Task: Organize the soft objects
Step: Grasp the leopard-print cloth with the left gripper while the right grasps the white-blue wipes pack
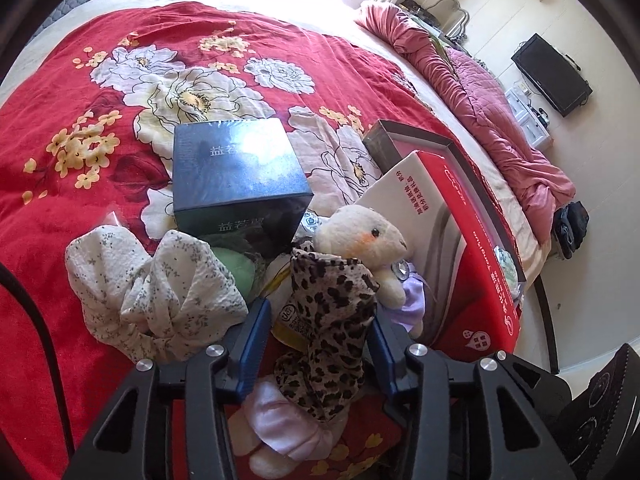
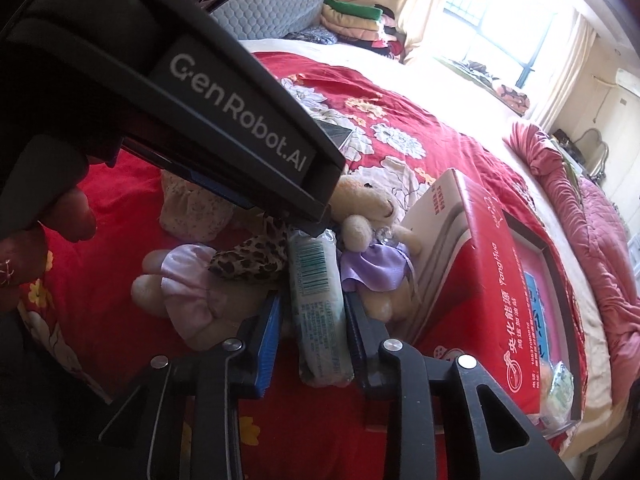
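On the red floral bedspread (image 1: 80, 208) lies a heap of soft things. My left gripper (image 1: 316, 320) stands around a leopard-print cloth (image 1: 328, 332), jaws close on its sides. A cream plush bear (image 1: 368, 240) in a lilac dress sits just behind it; it also shows in the right wrist view (image 2: 368, 208). A white dotted cloth (image 1: 152, 292) lies to the left. A second plush in pink (image 1: 280, 424) lies under the left gripper. My right gripper (image 2: 312, 308) is shut on a tissue pack (image 2: 318, 308).
A dark blue box (image 1: 236, 172) stands behind the heap. A red and white carton (image 1: 460, 248) and an open tray-like box (image 1: 412, 140) lie to the right. A pink quilt (image 1: 480, 96) runs along the bed's far edge. The left gripper's body (image 2: 180, 100) fills the upper left of the right wrist view.
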The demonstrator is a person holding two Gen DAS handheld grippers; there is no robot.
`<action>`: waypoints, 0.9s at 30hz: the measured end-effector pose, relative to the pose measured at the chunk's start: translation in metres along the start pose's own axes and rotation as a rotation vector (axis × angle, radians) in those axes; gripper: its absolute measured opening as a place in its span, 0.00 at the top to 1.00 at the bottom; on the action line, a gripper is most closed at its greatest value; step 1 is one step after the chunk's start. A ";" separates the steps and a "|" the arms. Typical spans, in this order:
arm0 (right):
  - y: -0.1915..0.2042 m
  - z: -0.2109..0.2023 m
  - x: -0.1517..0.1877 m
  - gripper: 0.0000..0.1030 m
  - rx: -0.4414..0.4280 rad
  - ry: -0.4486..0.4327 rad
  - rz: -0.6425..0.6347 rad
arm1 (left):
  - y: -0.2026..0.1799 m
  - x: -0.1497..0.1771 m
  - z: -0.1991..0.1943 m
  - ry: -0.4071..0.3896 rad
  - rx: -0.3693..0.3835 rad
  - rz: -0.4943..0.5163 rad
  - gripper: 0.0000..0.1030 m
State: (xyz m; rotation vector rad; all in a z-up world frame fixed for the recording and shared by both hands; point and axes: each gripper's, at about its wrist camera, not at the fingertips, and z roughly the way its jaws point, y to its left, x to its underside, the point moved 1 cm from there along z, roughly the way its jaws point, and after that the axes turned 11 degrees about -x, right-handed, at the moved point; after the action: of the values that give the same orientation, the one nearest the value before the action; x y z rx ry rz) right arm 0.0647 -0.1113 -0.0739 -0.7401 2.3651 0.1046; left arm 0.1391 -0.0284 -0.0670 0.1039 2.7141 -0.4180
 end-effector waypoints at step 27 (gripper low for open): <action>-0.045 -0.058 0.006 0.81 -0.234 -0.231 0.257 | 0.010 0.020 -0.053 -0.146 -0.013 -0.045 0.90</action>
State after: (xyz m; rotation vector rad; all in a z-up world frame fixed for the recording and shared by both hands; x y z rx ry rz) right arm 0.0524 -0.1666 -0.0271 -0.4952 2.2352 0.5546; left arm 0.1022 -0.0025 -0.0308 0.0087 2.5792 -0.4040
